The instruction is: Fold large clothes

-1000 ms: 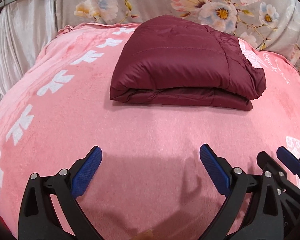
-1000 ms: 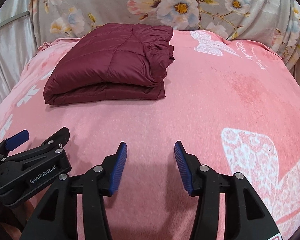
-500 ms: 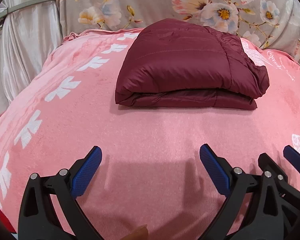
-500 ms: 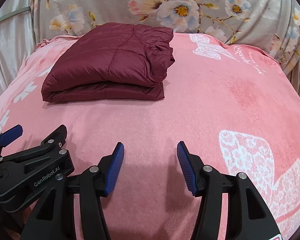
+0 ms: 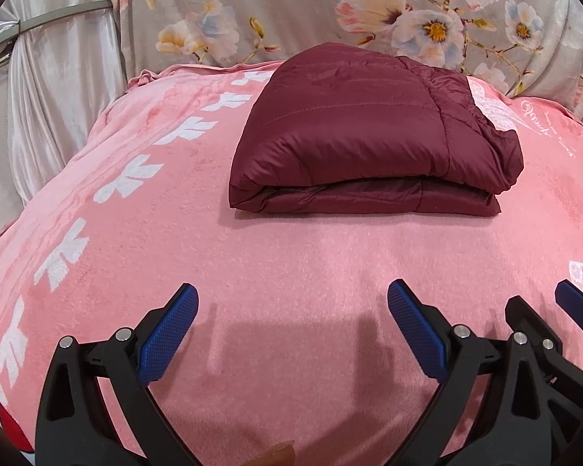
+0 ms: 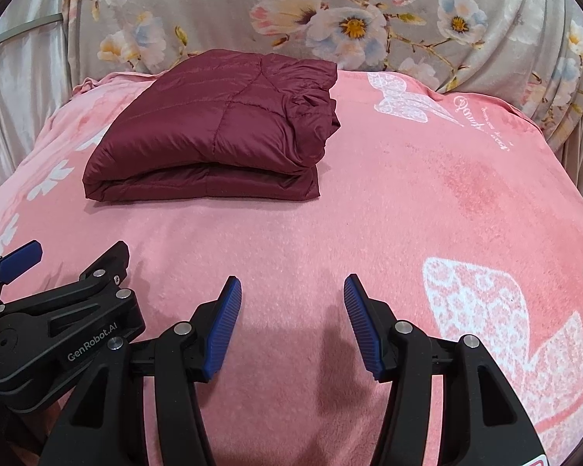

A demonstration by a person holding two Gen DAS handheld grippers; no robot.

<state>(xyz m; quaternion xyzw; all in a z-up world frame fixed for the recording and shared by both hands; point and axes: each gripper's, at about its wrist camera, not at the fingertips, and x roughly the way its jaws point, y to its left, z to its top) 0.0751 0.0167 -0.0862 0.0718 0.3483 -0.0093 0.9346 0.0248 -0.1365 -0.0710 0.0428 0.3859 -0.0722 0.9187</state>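
Observation:
A dark red quilted jacket [image 5: 365,136] lies folded into a neat stack on the pink blanket [image 5: 291,264], toward the far side; the right wrist view has the jacket [image 6: 217,132] at the upper left. My left gripper [image 5: 291,310] hangs open above bare blanket, well short of the jacket, nothing between its blue pads. Beside it, my right gripper [image 6: 291,303] is open too, over bare blanket, holding nothing. Each gripper shows at the edge of the other's view: the right gripper [image 5: 563,322] and the left gripper [image 6: 58,283].
A grey floral cover [image 5: 369,11] rises behind the blanket. A shiny pale curtain [image 5: 50,89] hangs at the left. White leaf prints [image 5: 128,178] run down the blanket's left side, white butterfly prints [image 6: 497,318] on its right. A fingertip [image 5: 276,452] shows at the bottom edge.
The jacket has not moved. Both views have tilted slightly upward, showing more of the floral cover. The right gripper's jaws stand a little wider than a second ago.

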